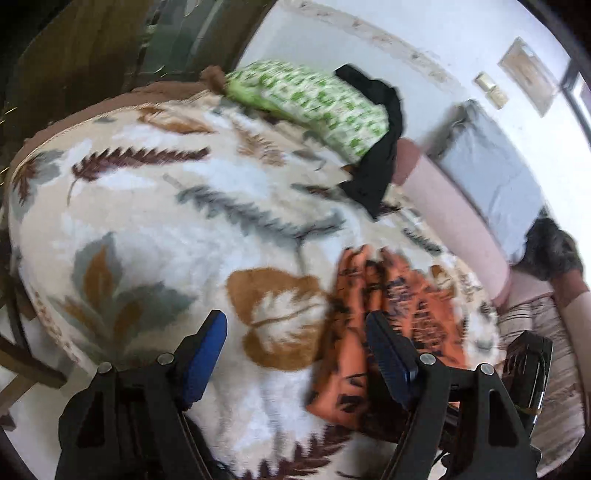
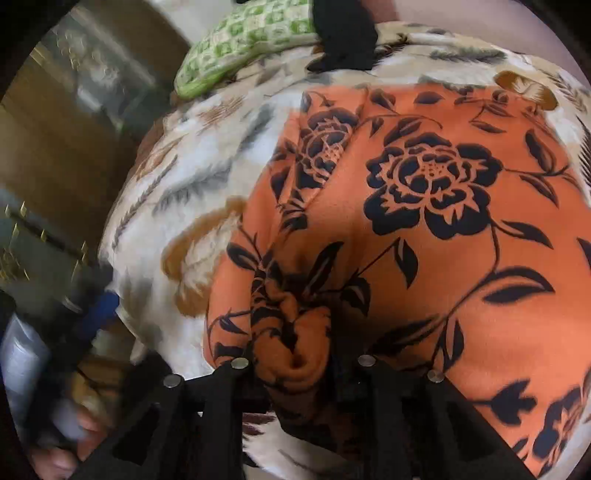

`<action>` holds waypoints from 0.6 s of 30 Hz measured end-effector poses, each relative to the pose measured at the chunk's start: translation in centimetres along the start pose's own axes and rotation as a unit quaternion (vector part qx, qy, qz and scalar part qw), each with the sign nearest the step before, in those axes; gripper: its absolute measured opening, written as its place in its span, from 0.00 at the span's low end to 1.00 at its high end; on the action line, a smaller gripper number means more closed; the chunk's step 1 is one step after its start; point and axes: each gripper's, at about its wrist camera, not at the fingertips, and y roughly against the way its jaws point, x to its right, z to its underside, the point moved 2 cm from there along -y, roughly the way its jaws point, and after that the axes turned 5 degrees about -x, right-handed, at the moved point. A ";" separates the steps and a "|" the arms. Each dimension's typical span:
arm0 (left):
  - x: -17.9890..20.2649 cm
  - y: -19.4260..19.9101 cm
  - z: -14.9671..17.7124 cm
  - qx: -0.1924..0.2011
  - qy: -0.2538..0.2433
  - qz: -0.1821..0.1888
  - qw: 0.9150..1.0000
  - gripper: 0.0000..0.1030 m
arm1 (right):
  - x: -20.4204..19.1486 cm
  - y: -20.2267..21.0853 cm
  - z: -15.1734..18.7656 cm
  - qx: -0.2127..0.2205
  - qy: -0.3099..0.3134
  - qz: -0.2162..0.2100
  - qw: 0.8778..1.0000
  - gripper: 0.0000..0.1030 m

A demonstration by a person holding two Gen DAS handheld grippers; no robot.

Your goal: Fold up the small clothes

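One orange floral garment (image 2: 424,221) is what matters here. It's lying mostly flat on the bed, closer to the near edge than to the pillow end, with one part gathered into a lump right at the right tool (image 2: 295,354).

It looks like soft, slightly fleecy knit: light, floppy, no stiffness, so my guess is it'll sag and drag wherever it isn't supported. It probably isn't slippery, and it'll likely cling a bit to the fuzzy cover underneath. I'd pinch it at a hem or corner, both layers together, rather than mid-panel, or it'll just bunch up like that lump.

That lump sits between the right tool's jaws, but the cloth hides the pads, so I can't tell if it's clamped or just resting there. The left tool (image 1: 295,321) is spread wide and empty, hovering over the cover with one blue finger (image 1: 388,354) above the garment's edge.

Underneath is a plush leaf-print blanket (image 1: 166,206), soft and uneven, so creases won't press sharp. At the far end there's a green-and-white pillow (image 1: 314,103) with a black garment (image 1: 376,147) draped over its end, both well apart from the orange one. Along the far side edge run a pink sheet (image 1: 454,214) and a grey pillow (image 1: 487,162) against a white wall (image 1: 369,29).
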 end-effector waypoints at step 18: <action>7.7 -6.6 5.6 -0.153 -0.049 0.090 0.983 0.18 | 7.2 12.6 -1.7 0.110 -0.103 -0.059 0.987 0.87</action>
